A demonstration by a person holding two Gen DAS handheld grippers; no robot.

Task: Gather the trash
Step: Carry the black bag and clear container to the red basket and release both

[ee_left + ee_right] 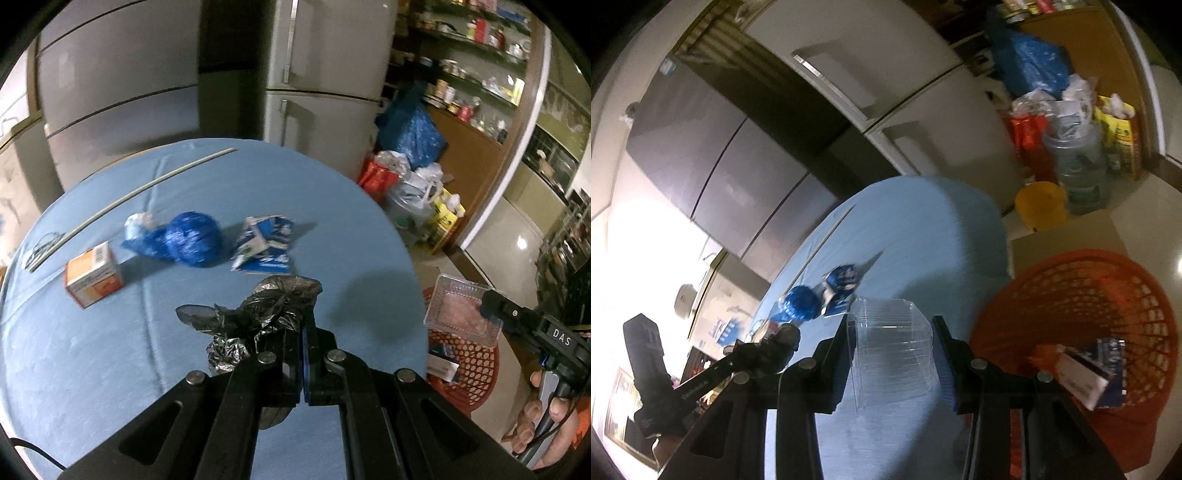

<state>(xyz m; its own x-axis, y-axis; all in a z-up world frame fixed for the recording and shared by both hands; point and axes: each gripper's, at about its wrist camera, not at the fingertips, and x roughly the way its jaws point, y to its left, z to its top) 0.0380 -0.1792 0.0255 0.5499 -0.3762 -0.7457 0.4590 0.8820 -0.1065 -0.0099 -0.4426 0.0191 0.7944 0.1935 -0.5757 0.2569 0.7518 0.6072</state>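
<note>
Meanwhile, the left tongs [301, 325] clamp a crumpled black plastic bag [255, 314] above the blue table [92, 350]. The right tongs [895, 350] grip a clear plastic container [890, 347] beside the orange basket [1082, 295], while a blue bag [192, 240], carton [264, 245] and box [94, 273] lie on the table.

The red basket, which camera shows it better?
The right wrist view: the red basket fills its right side, with its open mouth, mesh wall and the cartons inside visible. In the left wrist view the red basket is only a sliver at the table's edge, partly hidden behind the clear plastic container.
</note>
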